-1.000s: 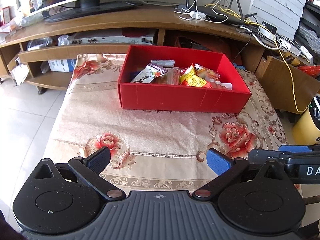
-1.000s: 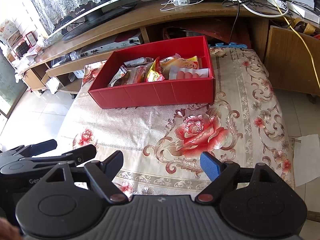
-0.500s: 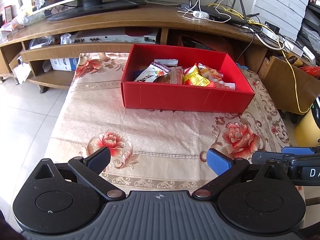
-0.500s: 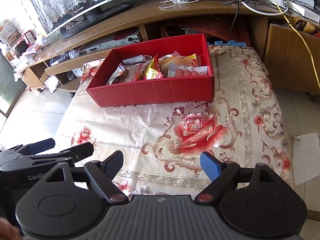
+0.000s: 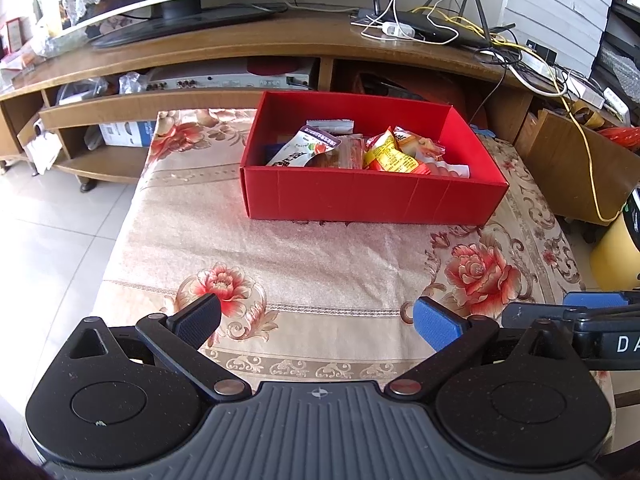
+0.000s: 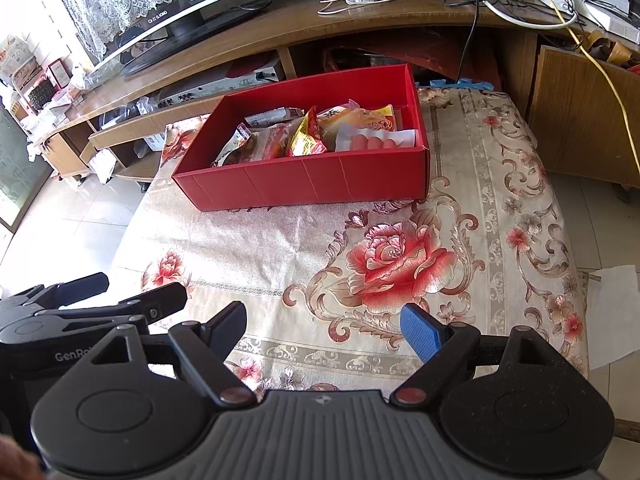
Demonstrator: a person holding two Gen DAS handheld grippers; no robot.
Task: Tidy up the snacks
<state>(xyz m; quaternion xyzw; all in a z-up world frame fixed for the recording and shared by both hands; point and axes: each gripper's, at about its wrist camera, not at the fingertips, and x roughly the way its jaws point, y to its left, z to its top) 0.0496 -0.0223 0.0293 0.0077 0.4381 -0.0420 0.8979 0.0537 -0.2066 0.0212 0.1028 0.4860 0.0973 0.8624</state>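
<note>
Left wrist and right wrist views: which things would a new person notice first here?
The red box stands out first, at the far end of the flowered tablecloth, with snack packets piled inside. Close to the camera, the left gripper and right gripper both hover over the cloth, jaws wide apart and holding nothing.

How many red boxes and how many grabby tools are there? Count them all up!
red box: 1
tools: 2 (left tool, right tool)
Total: 3
</note>
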